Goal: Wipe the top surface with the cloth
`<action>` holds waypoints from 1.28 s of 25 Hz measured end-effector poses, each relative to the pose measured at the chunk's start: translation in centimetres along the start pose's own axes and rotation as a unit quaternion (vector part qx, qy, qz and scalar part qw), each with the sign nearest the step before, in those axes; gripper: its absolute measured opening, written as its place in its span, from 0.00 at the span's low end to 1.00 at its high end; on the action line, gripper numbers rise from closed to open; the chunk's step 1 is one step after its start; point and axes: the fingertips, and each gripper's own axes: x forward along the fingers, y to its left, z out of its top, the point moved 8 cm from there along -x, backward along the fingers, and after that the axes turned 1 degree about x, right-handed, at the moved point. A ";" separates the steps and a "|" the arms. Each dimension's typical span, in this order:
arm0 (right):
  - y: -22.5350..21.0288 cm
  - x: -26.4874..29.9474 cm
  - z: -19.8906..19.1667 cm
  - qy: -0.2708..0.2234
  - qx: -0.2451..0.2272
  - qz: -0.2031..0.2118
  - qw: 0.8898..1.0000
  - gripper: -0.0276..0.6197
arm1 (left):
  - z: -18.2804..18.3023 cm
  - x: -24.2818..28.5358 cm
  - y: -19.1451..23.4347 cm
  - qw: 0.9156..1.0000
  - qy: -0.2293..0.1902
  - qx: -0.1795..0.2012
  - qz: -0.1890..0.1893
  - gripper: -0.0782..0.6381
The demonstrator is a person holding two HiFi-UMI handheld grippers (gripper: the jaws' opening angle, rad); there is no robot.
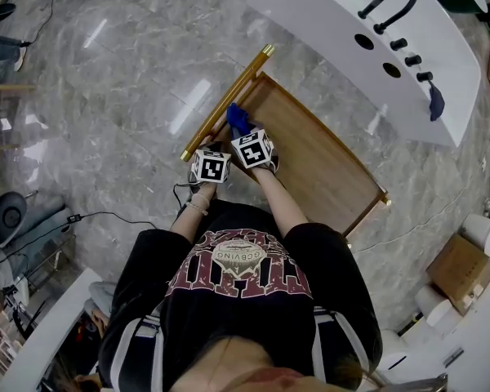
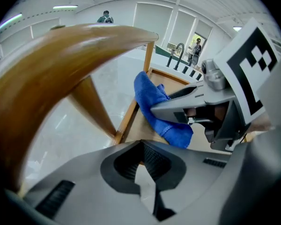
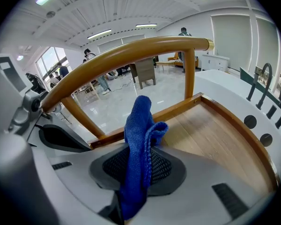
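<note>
Blue cloth (image 3: 138,135) stands clamped in the right gripper (image 3: 136,177) over the wooden top's (image 3: 215,139) near corner. Left gripper (image 2: 146,175), jaws almost together and empty, hovers just beside, by the handle (image 2: 61,55).

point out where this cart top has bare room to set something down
Bare: the wooden top from the blue cloth to the rim opposite the gold handle. Crowded: the handle end, with the left tongs beside the right tongs gripping the cloth.

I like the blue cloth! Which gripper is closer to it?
Right. The right gripper is clamped on the cloth; the left gripper sits just beside it, not touching.
</note>
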 end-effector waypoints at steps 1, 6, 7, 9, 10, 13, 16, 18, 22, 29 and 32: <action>0.2 0.0 0.0 -0.001 -0.001 0.001 1.000 0.19 | 0.0 -0.1 0.0 1.000 -0.003 -0.001 0.002 0.18; 1.2 0.0 -0.3 -0.006 -0.006 0.005 1.000 0.19 | -0.6 -0.5 -0.1 1.000 -0.013 0.006 0.004 0.18; 1.4 0.0 -0.4 -0.006 -0.007 0.005 1.000 0.19 | -0.7 -0.6 0.0 1.000 -0.013 0.006 0.004 0.18; 1.9 0.0 -0.7 -0.007 -0.011 0.006 1.000 0.19 | -0.9 -0.6 0.1 1.000 -0.014 0.003 0.002 0.18; 2.1 0.0 -0.8 -0.008 -0.011 0.006 1.000 0.19 | -1.0 -0.6 0.1 1.000 -0.013 0.003 0.002 0.18; 2.5 -0.1 -1.1 -0.009 -0.010 0.009 1.000 0.19 | -1.1 -0.6 0.2 1.000 -0.012 0.005 0.004 0.18; 3.1 -0.1 -1.4 -0.009 -0.014 0.013 1.000 0.19 | -1.2 -0.9 0.3 1.000 -0.015 -0.003 0.008 0.18; 3.3 -0.2 -1.6 -0.011 -0.019 0.013 1.000 0.19 | -1.3 -1.0 0.5 1.000 -0.015 -0.004 0.012 0.18; 3.9 -0.3 -2.0 -0.006 -0.030 0.026 0.999 0.19 | -1.5 -1.2 0.8 1.000 -0.019 -0.007 0.011 0.18; 4.0 -0.4 -2.5 -0.006 -0.028 0.034 0.999 0.19 | -1.5 -1.0 0.7 1.000 -0.018 -0.008 0.004 0.18; 3.9 -0.6 -2.7 -0.002 -0.028 0.040 0.999 0.19 | -1.5 -1.0 0.5 1.000 -0.020 -0.006 0.002 0.18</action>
